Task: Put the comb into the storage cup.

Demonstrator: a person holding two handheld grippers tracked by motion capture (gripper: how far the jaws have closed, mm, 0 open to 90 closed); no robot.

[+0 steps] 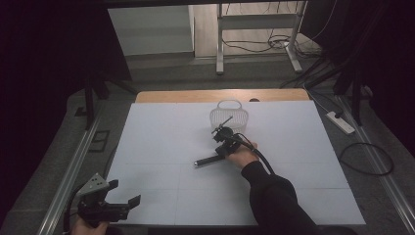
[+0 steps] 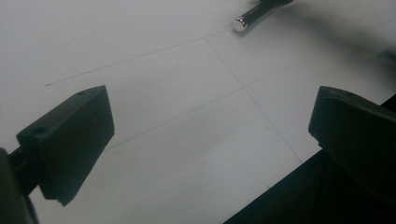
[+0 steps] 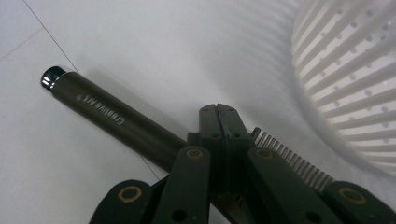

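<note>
Now, starting at the near left corner of the white table, we see the left gripper held low over the mat, its black jaws spread wide with only bare surface between them. Moving toward the middle, a dark hair brush lies on the mat, its chrome-capped handle end pointing left and small lettering running along the handle. At the brush's bristle end sits the right gripper, jaws pressed tight together right over it; in the right gripper view we cannot tell whether they pinch the brush or merely rest on it. Just beyond, to the right, stands a white slatted basket, near the brush.
</note>
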